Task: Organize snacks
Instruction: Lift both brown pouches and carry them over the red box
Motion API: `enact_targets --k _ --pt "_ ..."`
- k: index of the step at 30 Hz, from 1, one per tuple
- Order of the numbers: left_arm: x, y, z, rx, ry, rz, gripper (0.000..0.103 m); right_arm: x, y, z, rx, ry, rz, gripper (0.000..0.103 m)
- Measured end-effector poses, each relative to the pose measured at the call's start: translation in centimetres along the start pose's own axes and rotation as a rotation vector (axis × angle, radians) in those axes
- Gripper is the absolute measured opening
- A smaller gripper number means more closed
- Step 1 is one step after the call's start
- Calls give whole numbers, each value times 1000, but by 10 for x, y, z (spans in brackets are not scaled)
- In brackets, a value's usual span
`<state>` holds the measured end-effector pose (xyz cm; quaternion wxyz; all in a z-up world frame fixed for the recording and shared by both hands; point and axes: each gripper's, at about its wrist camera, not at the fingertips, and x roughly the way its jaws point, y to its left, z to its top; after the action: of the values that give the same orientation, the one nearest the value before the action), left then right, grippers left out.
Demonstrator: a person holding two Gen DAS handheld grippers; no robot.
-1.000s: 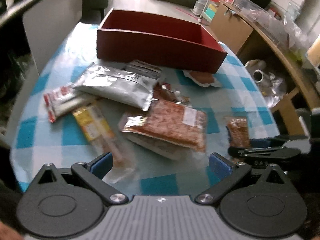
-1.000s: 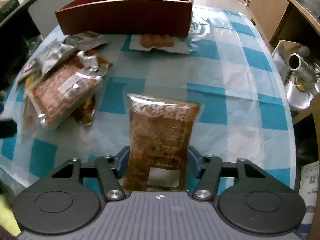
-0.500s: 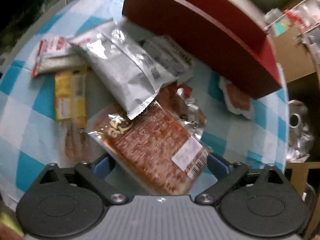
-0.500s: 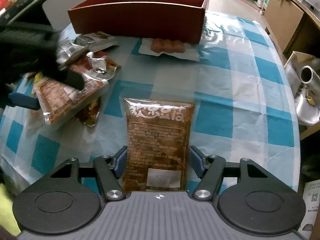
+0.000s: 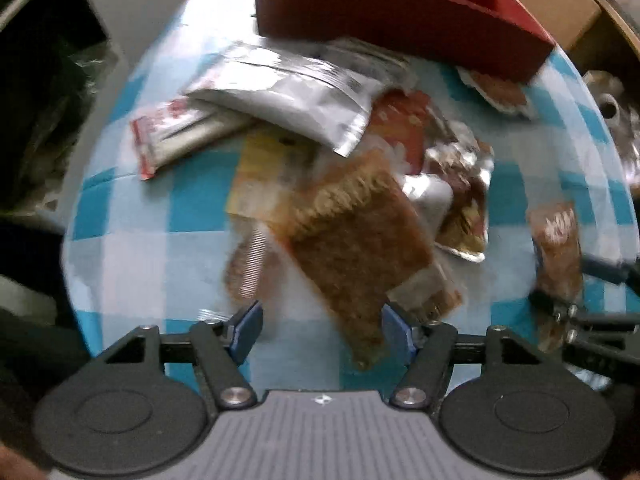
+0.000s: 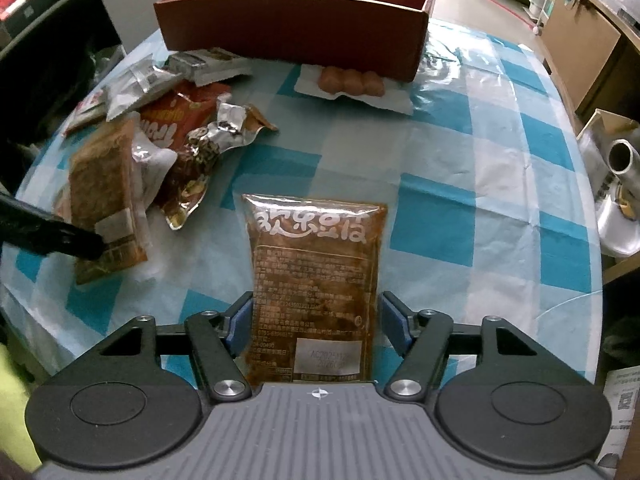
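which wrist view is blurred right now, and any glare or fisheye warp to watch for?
Left wrist view: heavy motion blur, the brown snack pack between the left tongs is smeared, print unreadable. Right wrist view: sharp, text on the brown pouch legible; window glare on the plastic tablecloth. Both views: fisheye bends the red box and table edge.

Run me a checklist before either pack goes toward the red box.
1. Left tool grip on brown snack pack: cannot tell; the view is blurred and the pack is tilted, off-centre.
2. Right tool centred on printed pack: ok, its fingers flank both sides.
3. Right tool firmly closed: cannot tell.
4. Red box top open: ok; its floor is hidden.
5. Straight path to the box: not ok; the white tray of round snacks lies before its front wall, so probably lift over.
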<state>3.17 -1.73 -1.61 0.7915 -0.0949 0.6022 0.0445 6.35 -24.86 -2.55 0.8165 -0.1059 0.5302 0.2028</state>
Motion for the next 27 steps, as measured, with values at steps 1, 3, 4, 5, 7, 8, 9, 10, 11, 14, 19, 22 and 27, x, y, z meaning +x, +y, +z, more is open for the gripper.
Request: enact_targets --k 1,3,4,5,7,8,9,10,11,14,19,22,27 --pt "-2 5 2 -62 -3 -36 65 1 3 1 -11 5 -6 78" --pt "-3 9 6 -207 -11 -123 70 4 7 3 -28 15 -19 81" --pt "-2 7 8 -247 -9 -149 71 4 9 4 -32 16 -22 82" --pt "0 -1 11 -257 -4 -152 72 4 9 6 -32 16 -20 82" --pt "8 -21 15 -243 -5 -72 73 5 8 8 -25 16 -14 82" --pt "12 -27 15 -238 -8 -36 73 5 7 8 -22 14 -11 82" --pt "18 -35 15 -236 -7 -13 74 4 7 7 -21 13 -9 82" --pt "23 -40 16 -231 -4 12 74 4 6 7 -22 9 -7 81" --pt "23 -43 15 -215 -9 40 74 4 5 6 -23 5 -4 81" --pt "19 -48 6 -128 -19 51 68 0 1 3 -20 -12 -11 71" --pt "4 -36 -11 68 -31 86 59 -5 -3 0 -8 -23 7 63" --pt "-4 -19 -23 133 -52 105 58 -6 3 -2 -24 -21 41 62" --pt "-3 13 -14 3 -58 5 71 -2 8 4 -27 -13 24 66"
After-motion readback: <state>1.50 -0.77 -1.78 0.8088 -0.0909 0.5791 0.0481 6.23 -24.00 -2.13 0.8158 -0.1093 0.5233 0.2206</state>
